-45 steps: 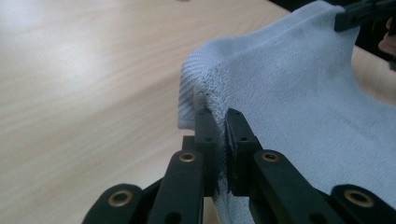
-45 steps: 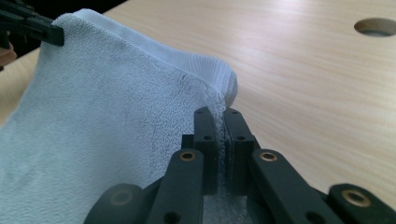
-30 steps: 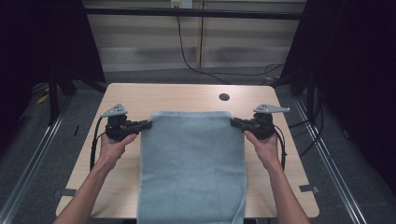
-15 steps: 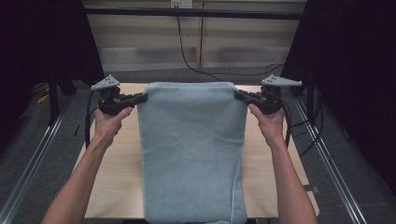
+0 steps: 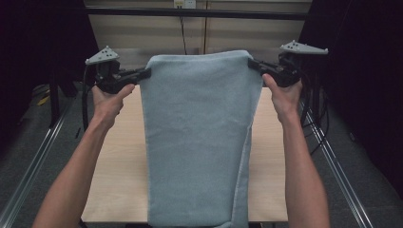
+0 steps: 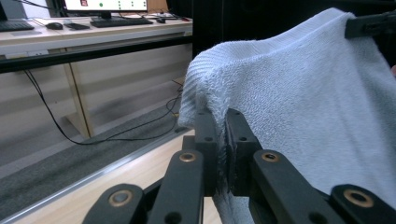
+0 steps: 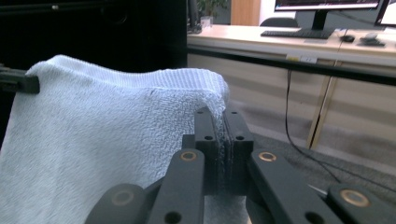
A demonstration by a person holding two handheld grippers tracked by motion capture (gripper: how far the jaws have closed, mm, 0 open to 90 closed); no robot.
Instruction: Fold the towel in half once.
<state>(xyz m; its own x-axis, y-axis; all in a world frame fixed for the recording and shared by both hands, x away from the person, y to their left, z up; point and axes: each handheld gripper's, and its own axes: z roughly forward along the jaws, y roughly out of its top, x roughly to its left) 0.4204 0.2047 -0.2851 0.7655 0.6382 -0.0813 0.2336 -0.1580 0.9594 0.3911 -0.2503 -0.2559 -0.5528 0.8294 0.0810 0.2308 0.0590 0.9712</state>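
A light blue towel (image 5: pixel 197 142) hangs in the air above the wooden table (image 5: pixel 119 161), stretched between both grippers and draping down past the table's near edge. My left gripper (image 5: pixel 146 73) is shut on the towel's upper left corner (image 6: pixel 205 100). My right gripper (image 5: pixel 252 64) is shut on its upper right corner (image 7: pixel 215 95). In the left gripper view the other gripper's black jaw tip (image 6: pixel 369 25) pinches the far corner. The right gripper view shows the left gripper's jaw tip (image 7: pixel 18 81) at the opposite corner. A fold runs down the towel's right side.
A metal rail (image 5: pixel 332 161) runs along the table's right side and another rail (image 5: pixel 33 156) along the left. Cables (image 5: pixel 183 28) hang behind the table's far edge. Desks with monitors and keyboards (image 6: pixel 116 21) stand beyond in the gripper views.
Both grippers have lifted the towel's top edge higher and farther from the person, so more of the towel hangs off the table.
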